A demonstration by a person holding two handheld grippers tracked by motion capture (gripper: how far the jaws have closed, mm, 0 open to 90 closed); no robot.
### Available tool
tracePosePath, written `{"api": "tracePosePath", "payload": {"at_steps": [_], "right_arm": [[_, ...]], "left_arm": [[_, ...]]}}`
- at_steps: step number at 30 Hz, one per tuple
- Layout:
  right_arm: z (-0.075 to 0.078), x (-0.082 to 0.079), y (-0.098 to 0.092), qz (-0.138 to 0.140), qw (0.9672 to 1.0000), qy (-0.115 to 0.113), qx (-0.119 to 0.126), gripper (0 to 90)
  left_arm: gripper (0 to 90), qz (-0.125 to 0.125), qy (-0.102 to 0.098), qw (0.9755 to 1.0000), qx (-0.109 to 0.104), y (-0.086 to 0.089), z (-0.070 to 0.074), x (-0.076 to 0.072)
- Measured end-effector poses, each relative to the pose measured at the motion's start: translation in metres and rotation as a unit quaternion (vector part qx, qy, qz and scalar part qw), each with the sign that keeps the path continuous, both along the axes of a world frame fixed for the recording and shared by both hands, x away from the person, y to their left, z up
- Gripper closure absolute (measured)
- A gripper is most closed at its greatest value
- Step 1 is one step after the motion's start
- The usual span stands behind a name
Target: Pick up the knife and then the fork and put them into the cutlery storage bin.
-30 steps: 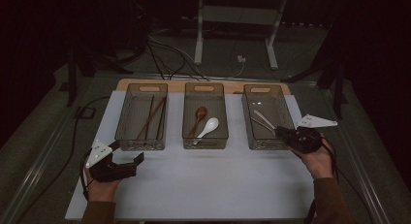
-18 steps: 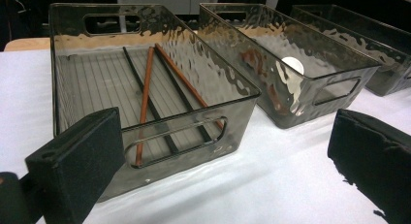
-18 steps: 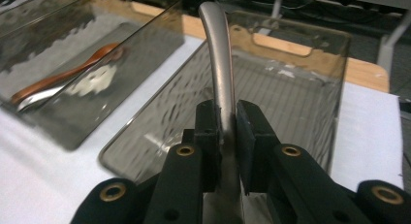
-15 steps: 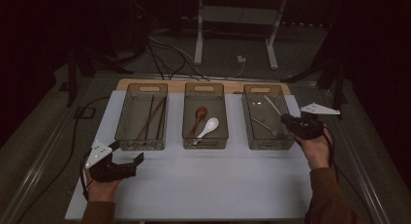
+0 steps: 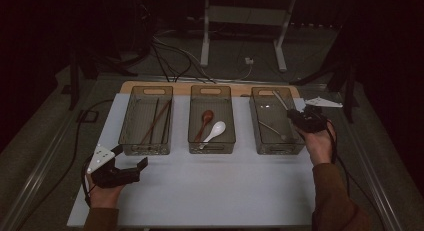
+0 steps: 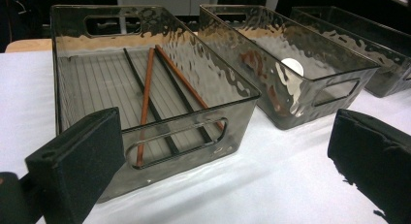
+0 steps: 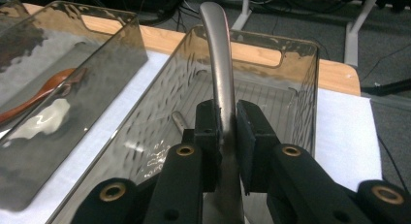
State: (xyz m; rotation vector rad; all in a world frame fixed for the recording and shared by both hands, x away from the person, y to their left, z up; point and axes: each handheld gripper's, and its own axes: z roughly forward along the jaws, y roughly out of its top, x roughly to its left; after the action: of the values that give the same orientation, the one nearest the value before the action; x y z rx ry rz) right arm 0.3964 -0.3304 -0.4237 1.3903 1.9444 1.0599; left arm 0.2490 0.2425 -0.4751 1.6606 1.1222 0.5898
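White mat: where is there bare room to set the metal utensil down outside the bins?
The widest bare patch of the white mat lies in front of the three bins, between the left hand-held gripper and the right forearm. Narrow strips run between the bins. The right bin is crowded: the right hand-held gripper holds the metal utensil over another piece.

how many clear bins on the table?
3, in a row: left bin with chopsticks, middle bin with two spoons, right bin under the right gripper.

A white table carries three clear bins side by side in a row.
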Motion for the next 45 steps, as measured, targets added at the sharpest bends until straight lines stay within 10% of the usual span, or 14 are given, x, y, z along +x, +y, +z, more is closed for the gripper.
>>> {"api": "tracePosePath", "payload": {"at_steps": [17,30,45], "right_arm": [[-0.023,0.038,0.014,-0.04,0.9983,0.037,-0.021,79.8],[-0.018,0.01,0.014,-0.005,0.9993,0.012,0.034,14.9],[-0.009,-0.028,0.007,0.011,0.998,-0.017,0.06,0.0]], "left_arm": [[0.8,0.0,0.001,1.0,-0.003,0.002,-0.001,0.0],[0.7,0.005,-0.004,1.0,0.003,0.002,0.001,-0.001],[0.7,0.014,-0.015,0.9993,0.031,0.001,0.005,-0.002]]}}
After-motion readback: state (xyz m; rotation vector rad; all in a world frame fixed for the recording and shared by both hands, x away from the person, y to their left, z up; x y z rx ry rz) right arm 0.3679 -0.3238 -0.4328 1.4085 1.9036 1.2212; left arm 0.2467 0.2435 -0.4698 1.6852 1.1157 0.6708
